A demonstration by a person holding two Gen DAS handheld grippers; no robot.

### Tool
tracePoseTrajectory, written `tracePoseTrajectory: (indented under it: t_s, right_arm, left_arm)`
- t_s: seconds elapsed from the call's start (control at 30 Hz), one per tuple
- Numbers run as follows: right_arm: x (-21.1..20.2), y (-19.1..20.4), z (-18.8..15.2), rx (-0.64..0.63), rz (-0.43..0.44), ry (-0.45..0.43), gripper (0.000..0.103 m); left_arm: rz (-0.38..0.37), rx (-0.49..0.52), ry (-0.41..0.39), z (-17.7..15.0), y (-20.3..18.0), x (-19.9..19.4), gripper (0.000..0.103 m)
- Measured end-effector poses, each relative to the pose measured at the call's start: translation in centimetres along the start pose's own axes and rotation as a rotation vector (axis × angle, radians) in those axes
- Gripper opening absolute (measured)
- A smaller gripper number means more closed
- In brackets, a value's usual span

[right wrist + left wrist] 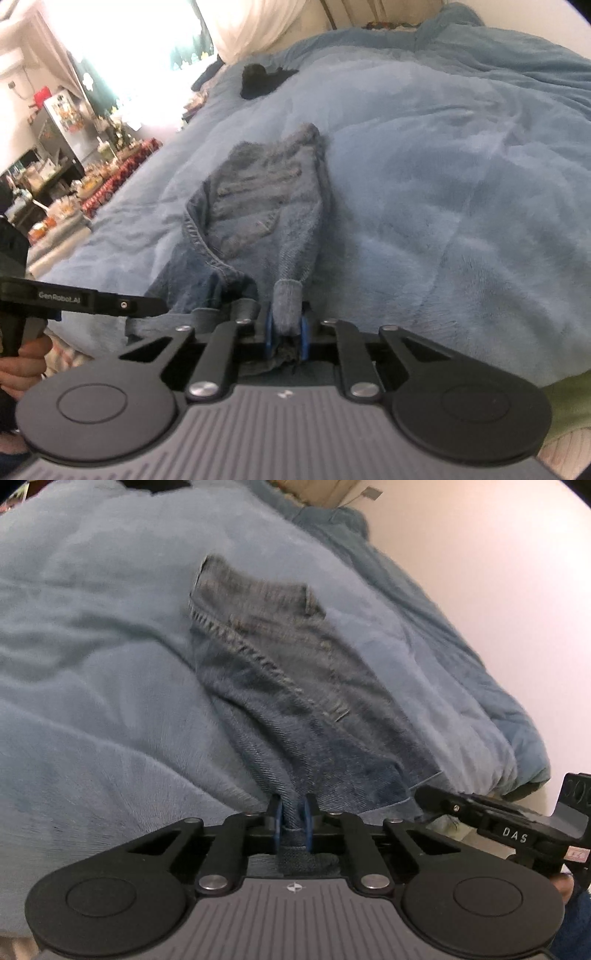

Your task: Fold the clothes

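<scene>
A pair of blue denim jeans lies lengthwise on a light blue fleece blanket. My left gripper is shut on the near denim edge, which bunches between the blue pads. In the right wrist view the jeans stretch away from me, with faded, distressed fabric. My right gripper is shut on a folded bit of the near edge. Each gripper shows at the side of the other's view: the right one and the left one.
The blanket covers a bed. A dark garment lies farther up the bed. A white wall runs along one side. A cluttered table and a fridge stand beyond the other side.
</scene>
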State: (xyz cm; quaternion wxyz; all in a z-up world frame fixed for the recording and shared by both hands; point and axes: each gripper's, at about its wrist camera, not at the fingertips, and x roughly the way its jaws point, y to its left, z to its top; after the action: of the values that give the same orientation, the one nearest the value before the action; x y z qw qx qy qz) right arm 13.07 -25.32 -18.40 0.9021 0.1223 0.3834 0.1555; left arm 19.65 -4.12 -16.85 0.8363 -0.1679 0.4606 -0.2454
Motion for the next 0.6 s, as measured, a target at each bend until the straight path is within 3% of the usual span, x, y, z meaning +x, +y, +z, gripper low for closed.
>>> tracePoseTrajectory:
  t_s: [0.13,0.3,0.43,0.53,0.6]
  right_arm:
    - [-2.0,1.4,-0.1,-0.040,0.019,-0.005,0.015]
    - [-4.1,2.8,-2.1,-0.054,0.054,0.020,0.015]
    - [-3.7,1.9,-3.7,0.001,0.050,0.062,0.016]
    - [-3.4,0.8,-4.5,0.056,0.051,0.074,0.022]
    - [-3.2,0.1,-5.0,0.091,0.053,0.083,0.034]
  left_arm:
    - [0.001,0.047,0.009,0.0,-1.0,-2.2,0.011]
    - [0.055,0.162,0.072,-1.5,-2.3,-3.0,0.011]
    - [0.077,0.129,0.116,-2.1,-1.3,-0.9,0.011]
    - [0.076,0.105,0.141,-2.2,-0.9,-0.1,0.011]
    - [0.072,0.110,0.150,-2.1,-0.8,0.1,0.011]
